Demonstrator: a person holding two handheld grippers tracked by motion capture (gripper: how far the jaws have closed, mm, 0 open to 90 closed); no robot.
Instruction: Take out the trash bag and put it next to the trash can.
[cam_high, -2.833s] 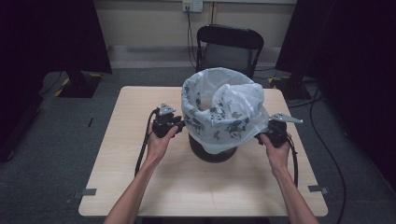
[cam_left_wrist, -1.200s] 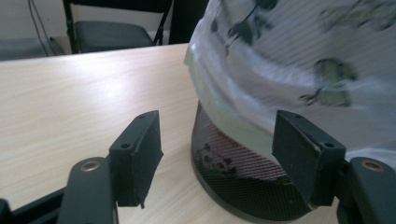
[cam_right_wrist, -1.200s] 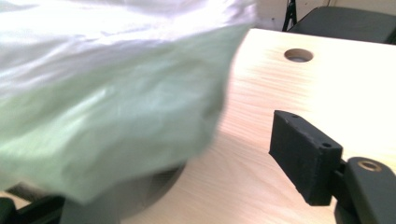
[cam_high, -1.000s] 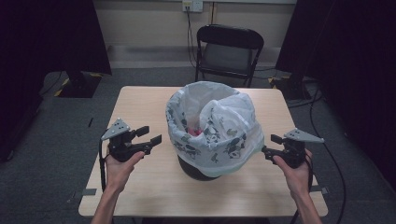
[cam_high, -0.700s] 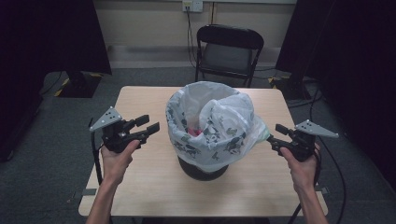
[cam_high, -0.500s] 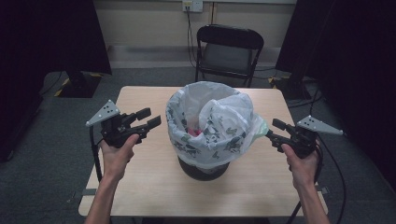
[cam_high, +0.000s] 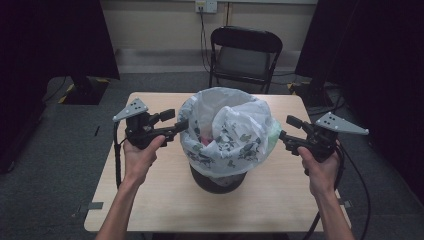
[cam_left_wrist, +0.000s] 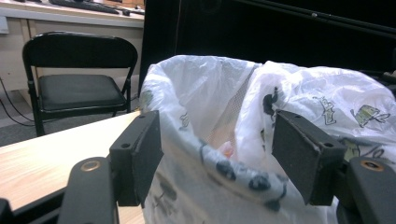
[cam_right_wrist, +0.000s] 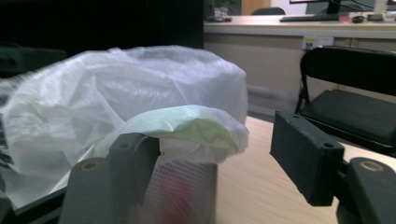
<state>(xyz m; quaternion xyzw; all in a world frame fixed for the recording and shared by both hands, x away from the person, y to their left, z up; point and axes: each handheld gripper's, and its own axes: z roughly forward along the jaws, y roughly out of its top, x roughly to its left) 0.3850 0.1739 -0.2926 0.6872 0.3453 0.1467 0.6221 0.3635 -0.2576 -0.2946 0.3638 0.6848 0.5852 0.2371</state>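
Bin bag (cam_high: 227, 130) sits btwn 2 open claws, L claw (cam_high: 172, 122) at rim.

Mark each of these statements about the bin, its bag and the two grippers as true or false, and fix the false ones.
1. The white printed bag lines a dark bin. True.
2. The left gripper is clamped shut on the bag. False: its jaws stand open around the rim.
3. The right gripper holds a bottle. False: it holds nothing, jaws open.
4. A black folding chair stands behind the table. True.
5. The bin lies tipped over. False: it stands upright.
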